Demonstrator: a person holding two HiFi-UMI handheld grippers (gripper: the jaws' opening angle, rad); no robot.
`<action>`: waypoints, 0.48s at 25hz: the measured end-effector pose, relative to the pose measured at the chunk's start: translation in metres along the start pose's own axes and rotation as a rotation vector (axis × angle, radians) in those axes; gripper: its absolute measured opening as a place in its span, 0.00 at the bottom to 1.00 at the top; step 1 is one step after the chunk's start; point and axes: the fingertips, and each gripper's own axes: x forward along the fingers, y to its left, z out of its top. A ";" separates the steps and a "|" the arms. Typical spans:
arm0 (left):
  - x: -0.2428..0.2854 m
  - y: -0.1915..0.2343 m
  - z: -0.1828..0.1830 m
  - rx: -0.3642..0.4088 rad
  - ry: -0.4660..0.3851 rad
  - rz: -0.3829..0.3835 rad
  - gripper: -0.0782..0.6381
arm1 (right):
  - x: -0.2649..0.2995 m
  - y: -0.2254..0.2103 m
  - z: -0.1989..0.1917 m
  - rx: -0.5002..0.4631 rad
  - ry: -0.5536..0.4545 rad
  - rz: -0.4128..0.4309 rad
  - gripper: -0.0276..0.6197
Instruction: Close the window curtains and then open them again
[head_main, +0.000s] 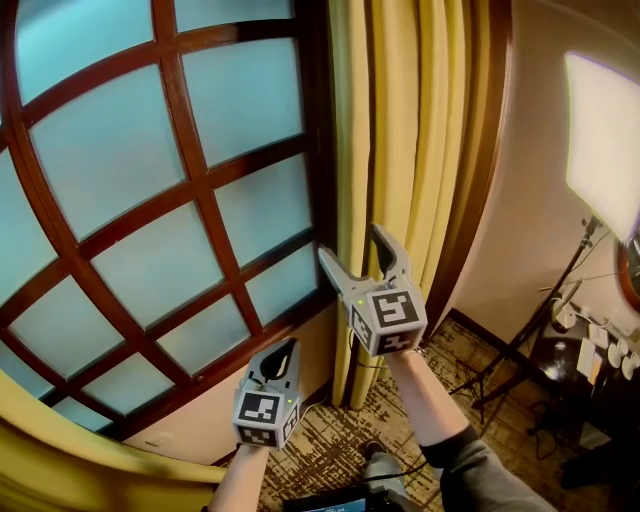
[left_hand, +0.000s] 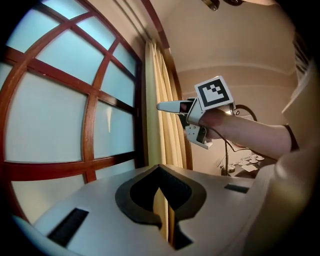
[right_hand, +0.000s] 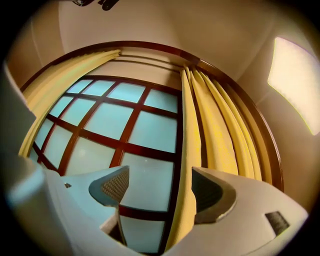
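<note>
Grey left gripper (head_main: 284, 352), grey right gripper (head_main: 350, 243), black-and-white marker cubes (head_main: 390, 315), dark sleeve (head_main: 468, 462)

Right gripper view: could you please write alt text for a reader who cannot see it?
The right gripper stands open, the edge of the gathered yellow right curtain showing between its jaws, ungripped. Behind is a wood-latticed frosted window, with the left curtain drawn aside.

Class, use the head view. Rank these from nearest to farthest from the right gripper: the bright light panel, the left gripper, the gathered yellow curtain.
1. Gathered yellow curtain: just ahead of the right gripper's open jaws.
2. Left gripper: below it, to the left.
3. Light panel: far right, across the room.
</note>
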 end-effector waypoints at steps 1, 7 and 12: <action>0.007 0.001 0.003 -0.001 -0.004 0.009 0.11 | 0.009 -0.006 0.007 -0.009 -0.015 -0.002 0.69; 0.049 0.001 0.017 0.013 -0.007 0.041 0.11 | 0.058 -0.043 0.047 -0.044 -0.058 -0.056 0.75; 0.091 -0.003 0.044 -0.004 -0.049 0.065 0.11 | 0.097 -0.069 0.074 -0.144 -0.077 -0.082 0.75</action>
